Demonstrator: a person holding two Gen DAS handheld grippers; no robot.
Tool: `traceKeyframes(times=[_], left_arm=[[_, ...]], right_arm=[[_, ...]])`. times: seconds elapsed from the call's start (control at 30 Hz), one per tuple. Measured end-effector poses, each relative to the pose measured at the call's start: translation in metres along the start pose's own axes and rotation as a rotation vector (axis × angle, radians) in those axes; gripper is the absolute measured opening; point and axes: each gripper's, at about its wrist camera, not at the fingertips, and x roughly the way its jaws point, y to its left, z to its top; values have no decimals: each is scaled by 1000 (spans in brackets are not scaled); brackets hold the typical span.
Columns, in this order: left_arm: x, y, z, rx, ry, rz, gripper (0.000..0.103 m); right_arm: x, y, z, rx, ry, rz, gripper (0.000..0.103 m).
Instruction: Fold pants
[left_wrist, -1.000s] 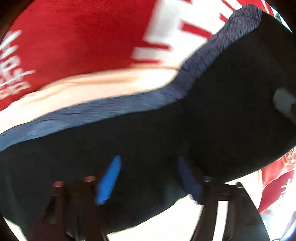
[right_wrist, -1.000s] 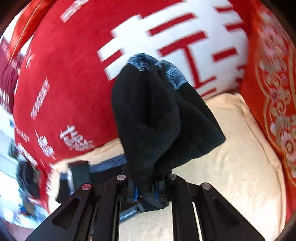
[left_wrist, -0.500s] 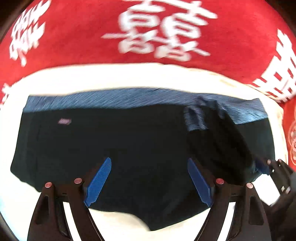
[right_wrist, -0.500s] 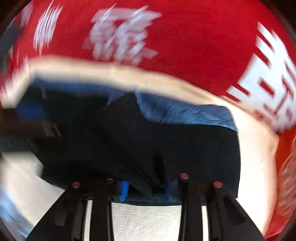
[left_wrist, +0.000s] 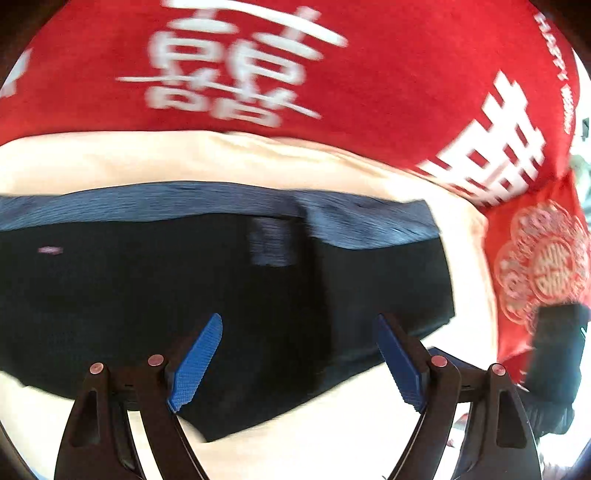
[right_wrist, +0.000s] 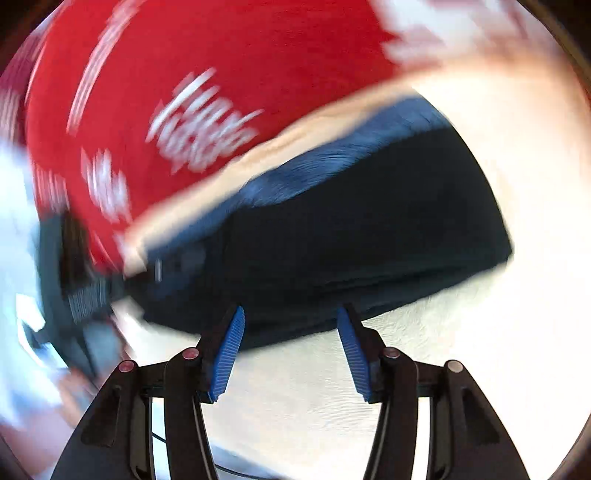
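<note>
One pair of pants (left_wrist: 229, 295) is present: black, with a single blue-grey waistband (left_wrist: 207, 201) along the edge nearest the back of the cushion. One cream seat cushion (left_wrist: 184, 158) carries it. Red pillows with white lettering number at least two in the left wrist view: one large pillow (left_wrist: 332, 66) along the cushion's back edge and one with round patterns (left_wrist: 535, 266) at its right end. Whether the red pillow (right_wrist: 221, 74) in the right wrist view is one of these cannot be told. Two grippers are visible, the left gripper (left_wrist: 299, 358) and the right gripper (right_wrist: 290, 350); each carries two blue pads.
</note>
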Motion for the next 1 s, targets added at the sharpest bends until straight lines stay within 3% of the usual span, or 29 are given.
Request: traceKeyframes(times=[0.03,0.13,0.2,0.27,0.33,0.43,0.53,0.6,0.63,0.67,0.7,0.77,0.8,0.9,1.0], left_arm=[[-1,-4,-8,15,9,3,85],[3,-30,-9,74,42,25,83],[11,-35,-10,84,72,17,66],[25,-32,-7,86,103,11,58],[33,-35,-8,95,129,31,58],[35,-34,-9,106,141,54,45],[32,-31,-11,97,131,43,40],[31,-31,-11,95,129,53,36],[29,-31,-10,84,124,45,34],[27,-33,-10,83,119,48,27],[20,-35,-10,89,111,33,19],[6,-41,-15,105,87,18,19],[-2,-44,-20,128,76,23,19],[-10,-40,-43,164,73,70,19],[3,-19,-59,122,80,157,19]], right_arm=[[0,-20,6,121,-10,70,57],[0,-43,7,260,-46,157,57],[5,-53,7,314,-45,192,57],[11,-61,6,362,-44,219,56],[16,-71,7,416,-36,230,54],[14,-79,2,491,-42,259,51],[14,-77,-1,480,-40,232,48],[21,-79,2,503,-41,235,41],[27,-82,6,525,-46,252,13],[32,-81,11,532,-35,251,5],[34,-79,15,533,-29,248,5],[24,-62,20,448,-32,304,5],[17,-51,21,387,-24,291,5],[11,-35,12,318,18,280,4],[31,-42,0,323,78,218,4]])
